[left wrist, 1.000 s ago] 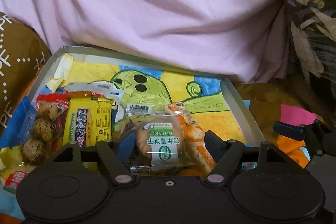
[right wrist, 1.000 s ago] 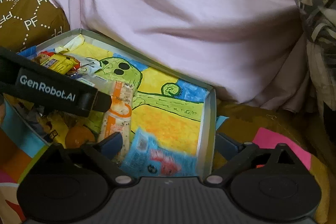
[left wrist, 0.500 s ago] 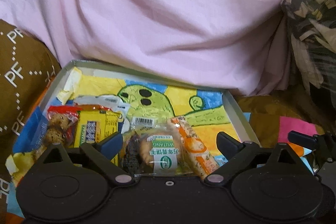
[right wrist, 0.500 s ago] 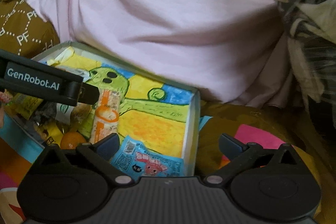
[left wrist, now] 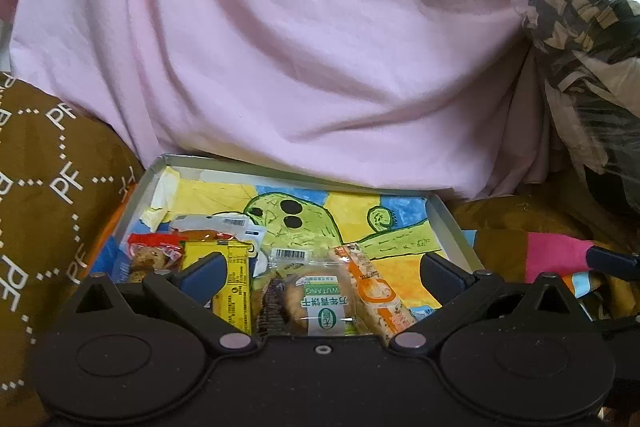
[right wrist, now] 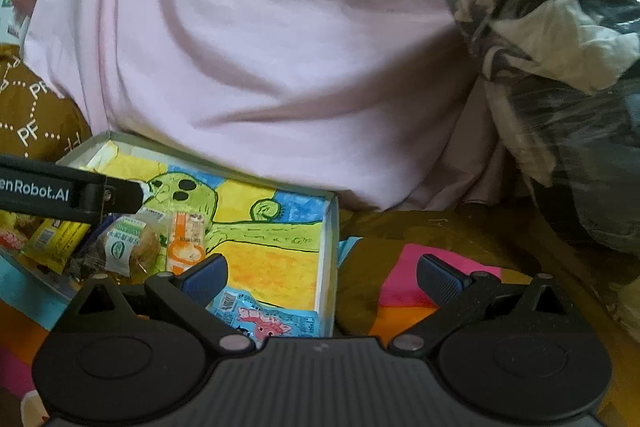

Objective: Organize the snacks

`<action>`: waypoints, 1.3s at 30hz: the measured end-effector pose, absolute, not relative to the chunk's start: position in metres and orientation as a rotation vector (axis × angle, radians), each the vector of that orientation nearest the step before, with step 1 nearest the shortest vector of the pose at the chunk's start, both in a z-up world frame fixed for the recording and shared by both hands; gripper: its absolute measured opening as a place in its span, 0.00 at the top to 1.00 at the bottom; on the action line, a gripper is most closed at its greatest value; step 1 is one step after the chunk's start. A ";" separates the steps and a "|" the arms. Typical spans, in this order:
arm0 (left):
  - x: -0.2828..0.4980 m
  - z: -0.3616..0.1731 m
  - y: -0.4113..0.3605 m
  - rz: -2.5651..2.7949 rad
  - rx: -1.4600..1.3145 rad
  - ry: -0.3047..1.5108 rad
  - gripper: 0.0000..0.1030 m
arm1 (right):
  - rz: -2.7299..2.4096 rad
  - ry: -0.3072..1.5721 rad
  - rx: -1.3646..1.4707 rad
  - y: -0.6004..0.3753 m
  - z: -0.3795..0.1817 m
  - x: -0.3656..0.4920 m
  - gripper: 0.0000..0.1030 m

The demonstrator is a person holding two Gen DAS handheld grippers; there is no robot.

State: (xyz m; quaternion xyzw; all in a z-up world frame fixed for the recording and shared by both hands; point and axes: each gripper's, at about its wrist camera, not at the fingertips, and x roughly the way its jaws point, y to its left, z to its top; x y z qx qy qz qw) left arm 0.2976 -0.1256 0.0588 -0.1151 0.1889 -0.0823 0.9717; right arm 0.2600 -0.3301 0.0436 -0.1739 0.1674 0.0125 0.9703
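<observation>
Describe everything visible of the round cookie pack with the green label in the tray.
The cookie pack is a clear plastic wrapper around a round golden-brown cookie, with a white and green label across it and a barcode sticker on its far flap. It lies flat in the tray, among the snacks at the near left. An orange-striped stick pack lies against its right side and a yellow packet sits to its left. Neither gripper touches it.

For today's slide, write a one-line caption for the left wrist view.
Open left tool poised over snack packets in a tray lined with a child's drawing.
</observation>
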 end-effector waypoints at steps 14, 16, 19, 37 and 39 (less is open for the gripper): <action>0.255 0.066 -0.116 -0.147 -0.168 0.352 0.01 | 0.039 0.274 -0.234 -0.332 0.062 0.214 0.00; 0.249 0.067 -0.115 -0.141 -0.155 0.350 0.01 | 0.051 0.264 -0.236 -0.329 0.063 0.207 0.00; 0.238 0.068 -0.112 -0.126 -0.139 0.337 0.01 | 0.065 0.254 -0.252 -0.324 0.063 0.199 0.00; 0.178 0.066 -0.069 -0.036 -0.154 0.334 0.01 | 0.103 0.250 -0.188 -0.308 0.077 0.154 0.00; 0.171 0.069 -0.065 -0.029 -0.153 0.327 0.01 | 0.110 0.249 -0.178 -0.305 0.079 0.149 0.00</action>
